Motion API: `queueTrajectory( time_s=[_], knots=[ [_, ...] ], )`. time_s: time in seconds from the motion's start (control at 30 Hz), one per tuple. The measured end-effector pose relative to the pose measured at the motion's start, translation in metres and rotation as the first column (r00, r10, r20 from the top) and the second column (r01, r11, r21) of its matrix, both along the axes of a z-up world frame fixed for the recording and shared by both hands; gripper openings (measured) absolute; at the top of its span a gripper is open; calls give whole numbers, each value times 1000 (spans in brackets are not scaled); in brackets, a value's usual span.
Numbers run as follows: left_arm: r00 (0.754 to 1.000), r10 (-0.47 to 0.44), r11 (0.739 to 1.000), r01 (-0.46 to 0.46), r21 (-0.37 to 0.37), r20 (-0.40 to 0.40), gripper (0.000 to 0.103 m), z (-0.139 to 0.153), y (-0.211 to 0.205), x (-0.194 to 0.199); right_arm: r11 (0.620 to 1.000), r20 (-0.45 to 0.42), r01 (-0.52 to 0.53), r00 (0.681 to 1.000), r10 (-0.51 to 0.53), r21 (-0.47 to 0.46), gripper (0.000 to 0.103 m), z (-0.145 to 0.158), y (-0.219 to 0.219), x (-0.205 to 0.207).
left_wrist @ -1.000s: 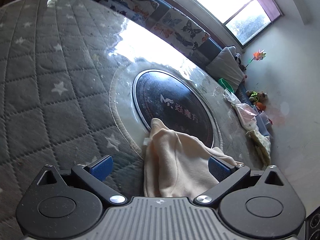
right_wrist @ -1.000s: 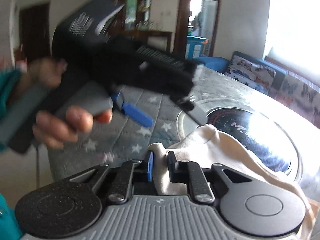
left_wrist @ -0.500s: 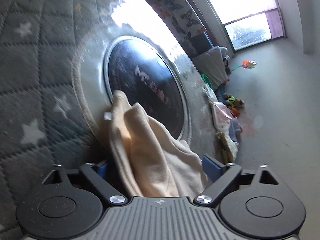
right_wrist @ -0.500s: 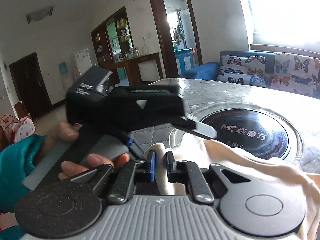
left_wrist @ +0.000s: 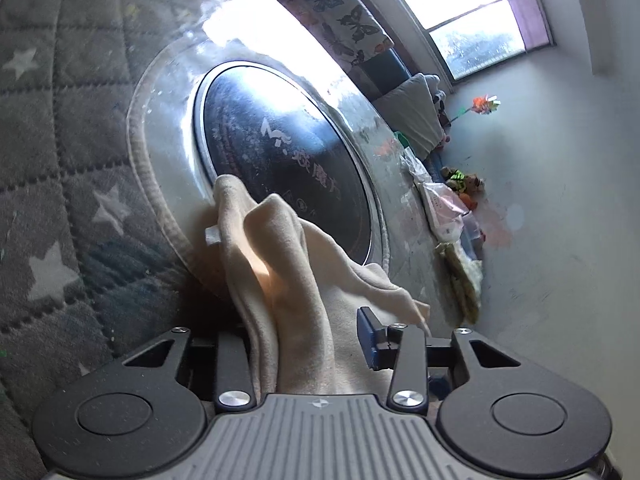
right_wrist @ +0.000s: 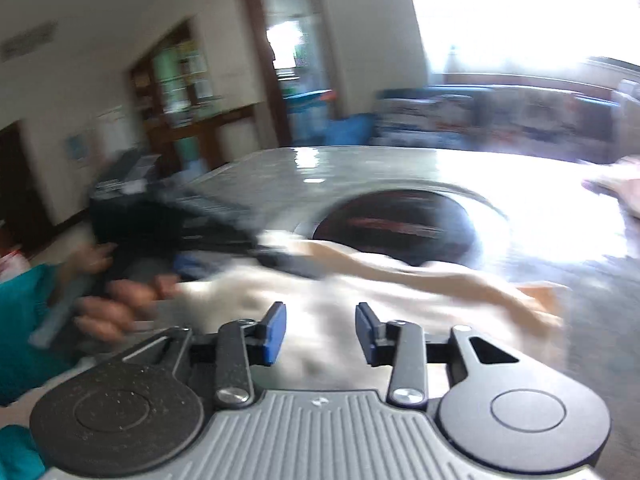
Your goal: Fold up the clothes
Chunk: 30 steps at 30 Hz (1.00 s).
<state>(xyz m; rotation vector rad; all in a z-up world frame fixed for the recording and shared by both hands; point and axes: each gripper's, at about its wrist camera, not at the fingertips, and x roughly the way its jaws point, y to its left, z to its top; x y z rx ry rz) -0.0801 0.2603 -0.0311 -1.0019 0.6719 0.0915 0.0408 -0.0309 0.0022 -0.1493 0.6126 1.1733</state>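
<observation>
1. A desk (left_wrist: 60, 168) was seen covered with a grey quilted cloth (left_wrist: 48, 240) patterned with pale stars, and a clear glossy sheet was laid over it.
2. A round dark hotplate (left_wrist: 288, 160) with white characters was set into the middle of the desk, ringed by a shiny metal band.
3. A cream garment (left_wrist: 280, 280) was draped across the near edge of the hotplate and ring, bunched in upright folds.
4. The left gripper (left_wrist: 308, 340) was held over the garment; cloth was gathered between its fingers, but with the left finger hidden behind a fold it could not be told whether the cloth was clamped.
5. The right gripper (right_wrist: 320, 334) was shown with its fingers parted and the garment (right_wrist: 360, 292) lying below them, ungripped; the view was heavily blurred.
6. A butterfly-print sofa (left_wrist: 344, 28) was placed under a bright window (left_wrist: 480, 36), with a grey cushion (left_wrist: 416, 116) at its end.
7. A toy pinwheel (left_wrist: 484, 104) and scattered bags were set against a white wall.
8. In the right wrist view, a doorway (right_wrist: 296, 60) and wooden shelving (right_wrist: 176, 76) were visible, probably a kitchen area.
</observation>
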Motion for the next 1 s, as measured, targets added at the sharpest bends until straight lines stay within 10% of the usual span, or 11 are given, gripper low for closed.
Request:
queueTrajectory(
  time_s=[0.23, 0.5, 0.73, 0.8, 1.0],
  knots=[
    [999, -37, 996, 37, 77, 1, 56, 8, -12, 7, 952, -57, 302, 951, -305, -51, 51, -21, -46, 72],
    [997, -78, 990, 75, 123, 19, 74, 11, -21, 11, 941, -130, 338, 931, -340, -38, 58, -42, -44, 99],
    [998, -64, 983, 65, 173, -14, 37, 8, -16, 9, 948, -166, 317, 934, -316, -20, 13, -40, -32, 93],
    [998, -61, 980, 63, 189, -19, 21, 9, -14, 7, 946, -169, 323, 933, -319, -4, 11, -38, -33, 91],
    [994, -102, 956, 90, 280, 31, 16, 30, -24, 7, 935, -177, 347, 927, -330, 73, 9, -21, -45, 83]
  ],
)
